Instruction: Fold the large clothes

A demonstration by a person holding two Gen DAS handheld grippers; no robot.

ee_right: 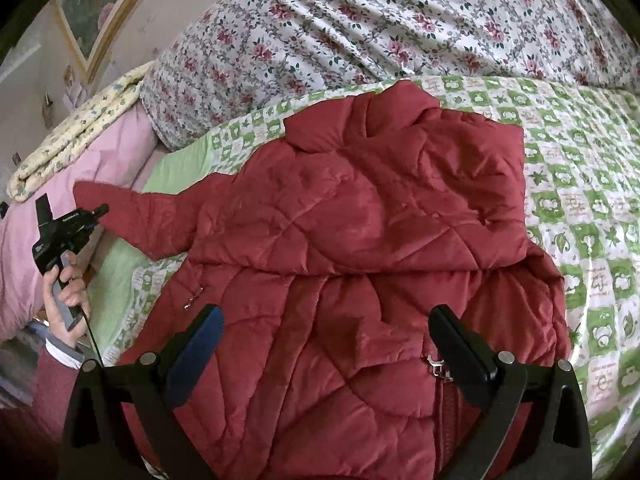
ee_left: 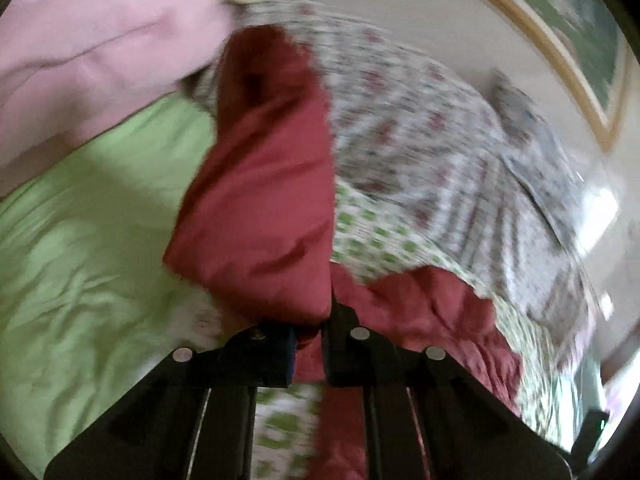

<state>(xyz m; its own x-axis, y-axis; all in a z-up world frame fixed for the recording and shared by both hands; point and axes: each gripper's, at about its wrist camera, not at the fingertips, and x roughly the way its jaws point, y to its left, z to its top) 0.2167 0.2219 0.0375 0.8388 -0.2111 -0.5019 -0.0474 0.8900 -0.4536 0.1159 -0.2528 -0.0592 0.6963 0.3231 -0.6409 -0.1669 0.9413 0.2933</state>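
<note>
Left wrist view, blurred: the left tool is clamped on the sleeve of the red quilted jacket, holding it up over the green sheet.

Right wrist view: the right tool hangs with fingers apart above the jacket, gripping nothing. The jacket lies spread on the bed's checked quilt, a zipper pull near the hem. Judgement: padded, light, soft and rather slippery; pinch cuffs, hems or seams.
</note>
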